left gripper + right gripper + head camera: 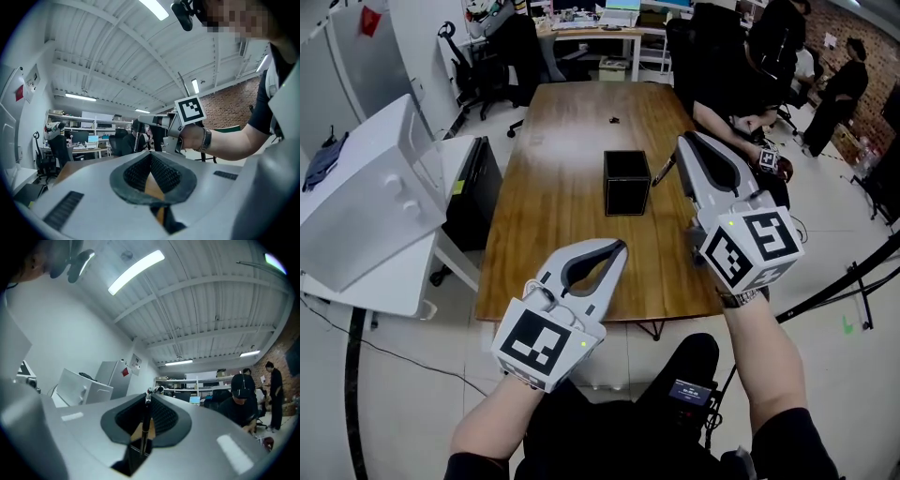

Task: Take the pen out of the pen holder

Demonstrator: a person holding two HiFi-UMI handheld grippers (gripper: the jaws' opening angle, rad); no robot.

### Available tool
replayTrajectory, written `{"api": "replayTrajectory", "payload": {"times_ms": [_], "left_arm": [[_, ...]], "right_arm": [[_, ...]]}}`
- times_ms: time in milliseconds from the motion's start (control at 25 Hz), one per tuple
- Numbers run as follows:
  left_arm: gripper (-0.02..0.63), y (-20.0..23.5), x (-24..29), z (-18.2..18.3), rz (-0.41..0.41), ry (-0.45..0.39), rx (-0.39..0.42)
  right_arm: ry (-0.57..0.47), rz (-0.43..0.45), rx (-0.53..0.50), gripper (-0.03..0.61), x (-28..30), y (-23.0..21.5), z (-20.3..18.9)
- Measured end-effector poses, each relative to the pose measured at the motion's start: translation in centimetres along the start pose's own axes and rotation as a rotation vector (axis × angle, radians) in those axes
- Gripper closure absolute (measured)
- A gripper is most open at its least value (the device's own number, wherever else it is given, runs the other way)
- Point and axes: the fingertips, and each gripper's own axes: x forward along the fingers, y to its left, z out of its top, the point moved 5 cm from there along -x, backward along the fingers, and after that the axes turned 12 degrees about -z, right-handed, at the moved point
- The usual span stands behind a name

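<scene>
Left claw of mine hovers over the table's near edge, jaws pressed together on nothing. Farther in stands the black pen holder. Just right of its rim, my right claw pinches the pen, which looks clear of the holder. I judge the lift-out about done; next comes carrying it away steadily.

- Head view: high up, facing forward and steeply down over the long brown wooden table. The left gripper and right gripper are close below.
- Left gripper view: low, right behind its own white jaws, tilted up toward the ceiling.
- Right gripper view: same setup.
- Shared: both gripper views face the far white shelving with monitors. The right gripper view and head view share the white metal cabinet with knobs.
</scene>
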Motion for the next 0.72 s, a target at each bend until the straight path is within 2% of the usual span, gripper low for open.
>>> {"api": "replayTrajectory", "payload": {"times_ms": [360, 720], "left_arm": [[0.623, -5.7, -3.5, 1.5, 0.005, -0.017, 0.041], [0.623, -9.5, -7.3, 2.3, 0.048, -0.027, 0.023]], "right_arm": [[-0.013, 0.042, 0.014, 0.545, -7.5, 3.7, 3.0], [0.007, 0.091, 0.029, 0.545, -13.6, 8.0, 3.5]]}}
